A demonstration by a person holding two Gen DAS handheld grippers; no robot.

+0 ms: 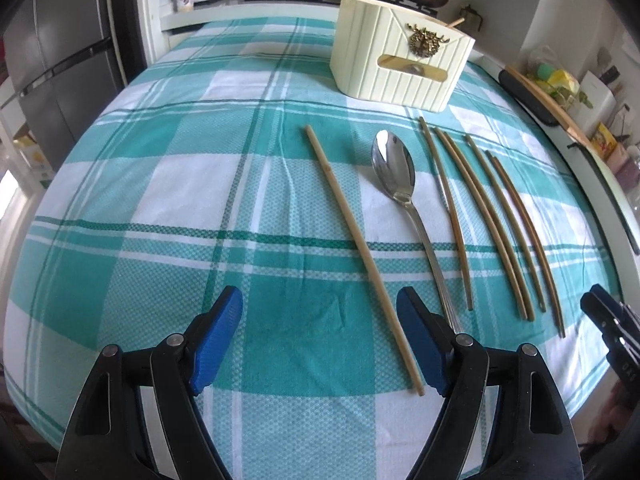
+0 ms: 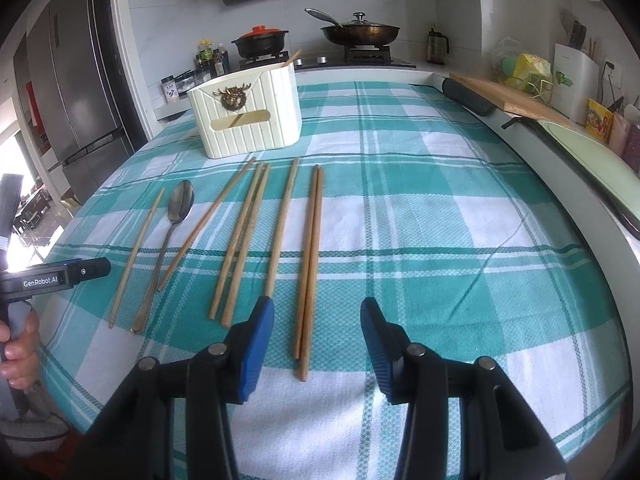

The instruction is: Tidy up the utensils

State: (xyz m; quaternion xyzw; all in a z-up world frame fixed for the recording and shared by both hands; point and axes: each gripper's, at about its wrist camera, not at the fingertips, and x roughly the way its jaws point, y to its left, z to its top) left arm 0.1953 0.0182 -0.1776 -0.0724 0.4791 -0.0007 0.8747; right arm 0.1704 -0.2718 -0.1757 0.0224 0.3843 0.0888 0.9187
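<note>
While the left hand-held gripper (image 1: 320, 336) hangs wide open and empty, a pale chopstick (image 1: 360, 252) lies between its fingers, with the spoon (image 1: 394, 174) just right and the cream holder (image 1: 400, 54) far back. Right view: right hand-held gripper (image 2: 318, 330) also open over a chopstick pair (image 2: 310, 268) on the checked worktop (image 2: 460, 240).
</note>
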